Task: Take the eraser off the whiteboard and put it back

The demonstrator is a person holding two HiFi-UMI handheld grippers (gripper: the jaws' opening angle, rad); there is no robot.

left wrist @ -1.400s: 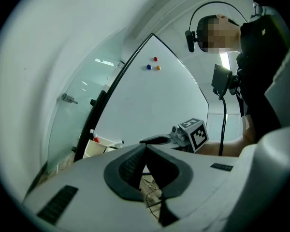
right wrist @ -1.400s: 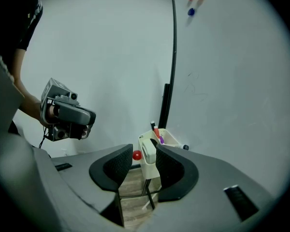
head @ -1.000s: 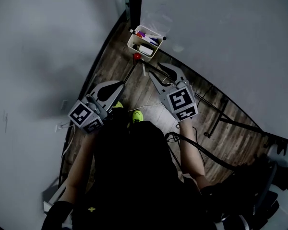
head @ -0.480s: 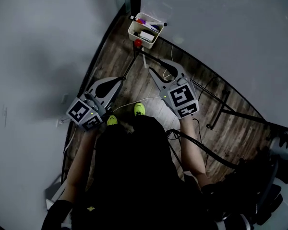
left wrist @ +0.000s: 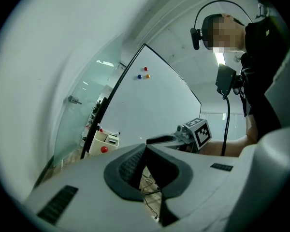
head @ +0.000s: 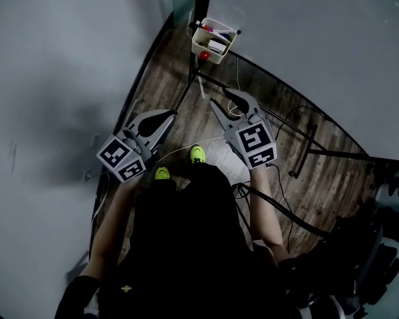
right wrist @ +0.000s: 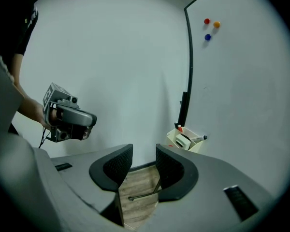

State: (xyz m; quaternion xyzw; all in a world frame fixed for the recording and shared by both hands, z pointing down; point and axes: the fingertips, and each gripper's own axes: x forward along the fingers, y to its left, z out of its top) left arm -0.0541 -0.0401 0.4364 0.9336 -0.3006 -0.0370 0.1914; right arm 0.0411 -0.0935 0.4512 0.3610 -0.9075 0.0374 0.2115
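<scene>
A whiteboard (head: 306, 45) stands at the right. A small white basket (head: 201, 44) hangs at its lower corner and holds markers and a white block with a dark edge (right wrist: 183, 140), apparently the eraser. Both grippers hover over the wooden floor, short of the basket. My left gripper (head: 166, 115) has its jaws together with nothing in them (left wrist: 145, 147). To its right, my right gripper (head: 225, 100) is open, only floor showing between its pads (right wrist: 144, 152). Each gripper shows in the other's view: the left gripper (right wrist: 70, 117), the right gripper (left wrist: 159, 139).
Red, blue and orange magnets (right wrist: 207, 36) sit high on the board, and a red ball (head: 204, 56) is under the basket. The black stand's legs (head: 299, 148) and cables (head: 279, 198) cross the floor. A grey wall (head: 60, 78) is at the left. The person's yellow shoes (head: 197, 153) are below.
In the head view the basket has slid up and to the right, farther from the grippers. The person's feet have stepped. Neither gripper's jaws have changed.
</scene>
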